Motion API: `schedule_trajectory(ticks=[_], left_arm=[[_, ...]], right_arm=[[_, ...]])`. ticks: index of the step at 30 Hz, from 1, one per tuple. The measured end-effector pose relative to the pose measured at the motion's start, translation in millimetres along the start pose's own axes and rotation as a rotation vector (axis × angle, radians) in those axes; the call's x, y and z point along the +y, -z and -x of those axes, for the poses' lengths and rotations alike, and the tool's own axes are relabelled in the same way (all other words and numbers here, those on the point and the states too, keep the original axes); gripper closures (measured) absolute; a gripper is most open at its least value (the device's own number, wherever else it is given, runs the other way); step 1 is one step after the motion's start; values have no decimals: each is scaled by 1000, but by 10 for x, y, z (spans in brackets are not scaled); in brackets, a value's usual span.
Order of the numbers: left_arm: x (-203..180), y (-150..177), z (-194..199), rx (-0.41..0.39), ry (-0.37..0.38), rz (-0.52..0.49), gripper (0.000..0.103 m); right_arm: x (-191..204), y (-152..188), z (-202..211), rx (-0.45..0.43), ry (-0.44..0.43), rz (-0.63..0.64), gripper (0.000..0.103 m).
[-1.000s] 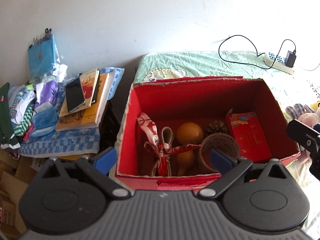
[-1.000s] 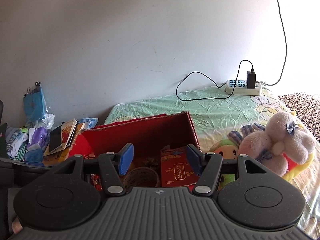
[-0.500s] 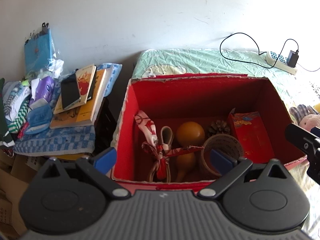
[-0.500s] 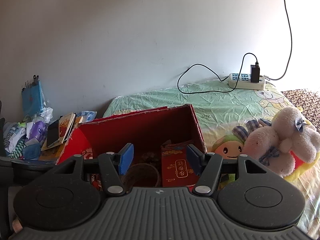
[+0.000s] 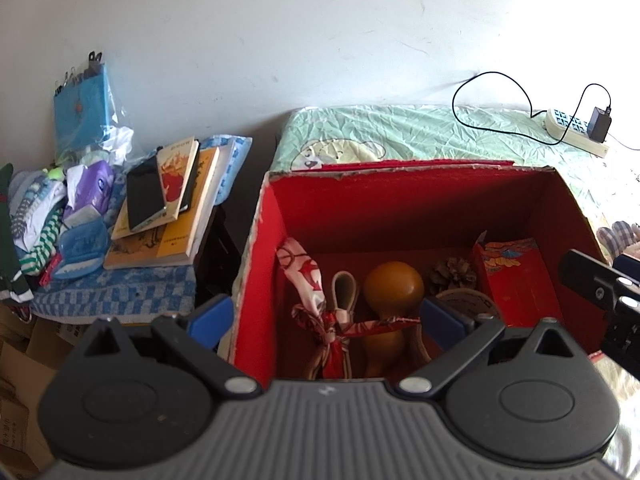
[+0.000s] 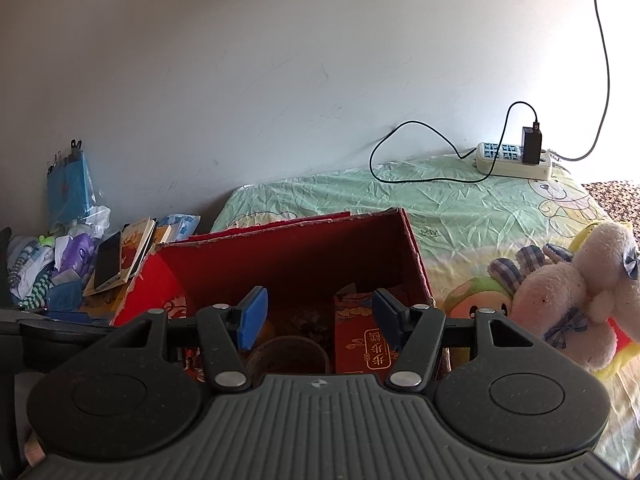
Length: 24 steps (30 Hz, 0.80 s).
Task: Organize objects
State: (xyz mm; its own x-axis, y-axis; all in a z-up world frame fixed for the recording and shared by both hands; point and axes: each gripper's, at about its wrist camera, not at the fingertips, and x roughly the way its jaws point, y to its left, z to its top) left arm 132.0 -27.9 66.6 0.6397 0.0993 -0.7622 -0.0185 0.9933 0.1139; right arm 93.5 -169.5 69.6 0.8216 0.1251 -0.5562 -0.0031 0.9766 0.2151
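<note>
green bedsheet [image 6: 460, 200] holds red box [image 5: 400, 200]; inside, gourd [image 5: 390, 292] lies neck nearward.

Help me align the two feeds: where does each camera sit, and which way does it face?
Left wrist: above the red box, looking down into it; own open gripper shows, and the right gripper's tip at the right edge.
Right wrist: lower, facing the wall over the box; own open gripper shows.
Shared: box, books, power strip.
</note>
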Motion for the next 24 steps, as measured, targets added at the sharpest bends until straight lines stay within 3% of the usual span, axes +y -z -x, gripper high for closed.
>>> schedule_trajectory(ticks=[24], left_arm=[[-47, 52, -101, 29, 3, 9, 3]], right_arm=[[-105, 28, -82, 31, -33, -50, 41]])
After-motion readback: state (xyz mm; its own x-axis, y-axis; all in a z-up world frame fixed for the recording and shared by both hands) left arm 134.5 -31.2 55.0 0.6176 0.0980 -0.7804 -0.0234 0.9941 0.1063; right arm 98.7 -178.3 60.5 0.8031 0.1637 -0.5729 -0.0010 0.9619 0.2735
